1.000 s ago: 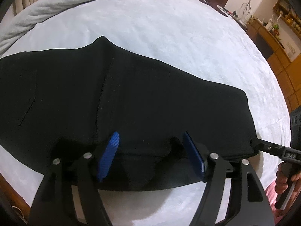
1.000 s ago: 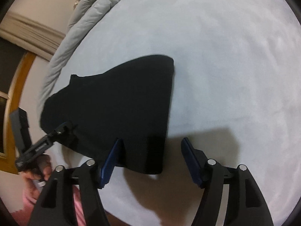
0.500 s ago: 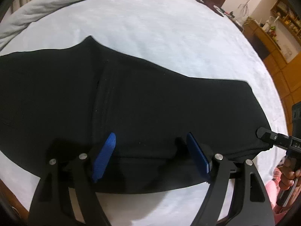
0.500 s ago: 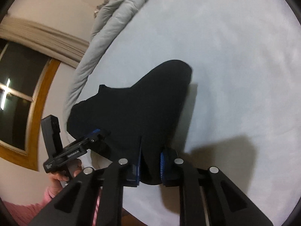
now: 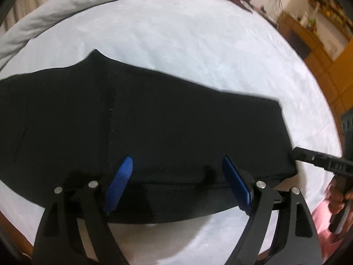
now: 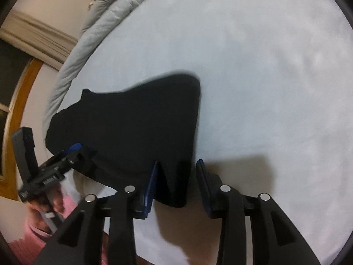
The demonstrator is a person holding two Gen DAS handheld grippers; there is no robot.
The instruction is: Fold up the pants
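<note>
Open bedsheet beyond the pants; rolled duvet borders the far edge.

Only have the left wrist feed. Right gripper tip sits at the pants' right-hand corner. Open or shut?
Observer: Open. In the right wrist view the right gripper has its blue pads spread, with a corner of the pants between them.
Operator: Fabric against both pads?
Observer: Only against the pad on the view's left. There's a thin gap before the other one.
Operator: Anything past that corner?
Observer: Just bare bed sheet to the right of it. No other item shows there.
</note>
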